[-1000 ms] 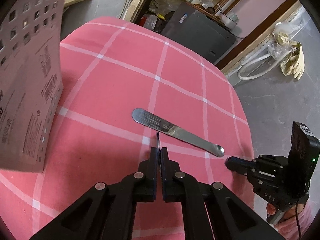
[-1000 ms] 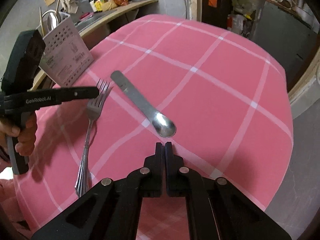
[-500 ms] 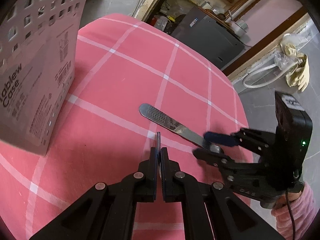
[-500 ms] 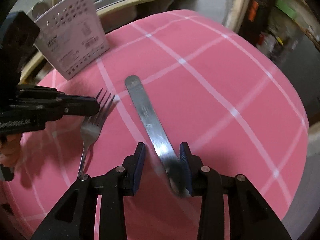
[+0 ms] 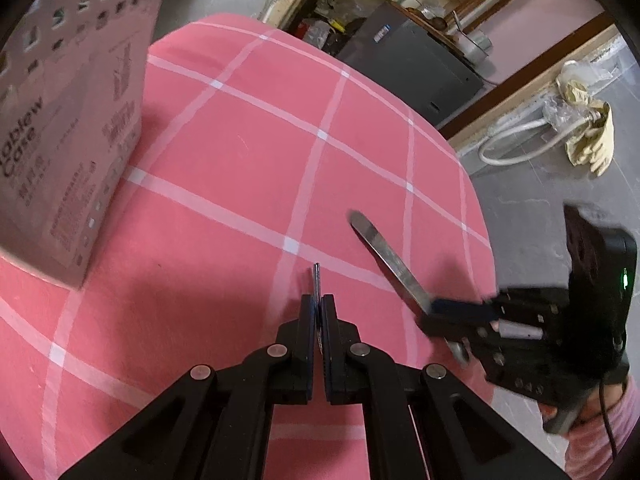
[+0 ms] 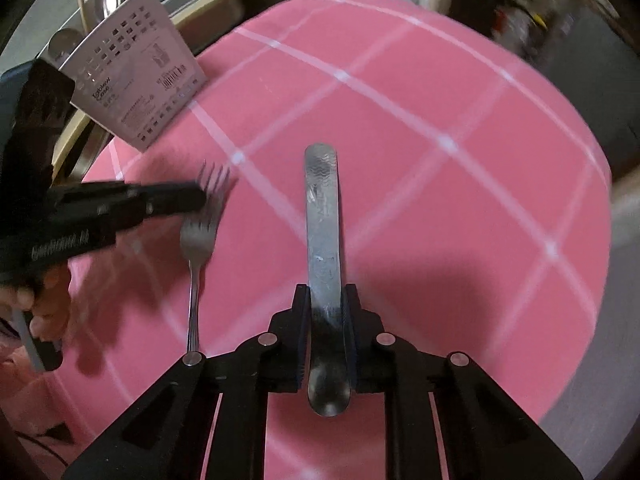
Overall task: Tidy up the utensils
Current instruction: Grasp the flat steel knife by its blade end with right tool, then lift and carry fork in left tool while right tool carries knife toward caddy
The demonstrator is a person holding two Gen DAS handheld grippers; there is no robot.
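Note:
My right gripper [image 6: 326,300] straddles the neck of a steel spoon [image 6: 322,208]. Its jaws are closing, with the pads against both edges; the bowl sits back between the fingers and the patterned handle points away. In the left wrist view the same gripper [image 5: 430,314] holds the spoon [image 5: 384,256] with the handle slanting over the pink cloth. My left gripper [image 5: 318,304] is shut on a fork, which shows there only as a thin metal edge [image 5: 317,280]. The right wrist view shows the left gripper [image 6: 200,200] clamped at the tines of the fork [image 6: 196,240].
A white perforated utensil case [image 5: 68,128] stands at the table's far left corner; it [image 6: 136,76] holds several utensils. The pink checked tablecloth [image 6: 440,200] covers a round table whose edge drops to a grey floor at the right. A counter and sink lie behind the case.
The right gripper opened, came down over the spoon and closed on its neck. The spoon has swung round so its handle points away from that gripper. The left gripper kept its hold on the fork.

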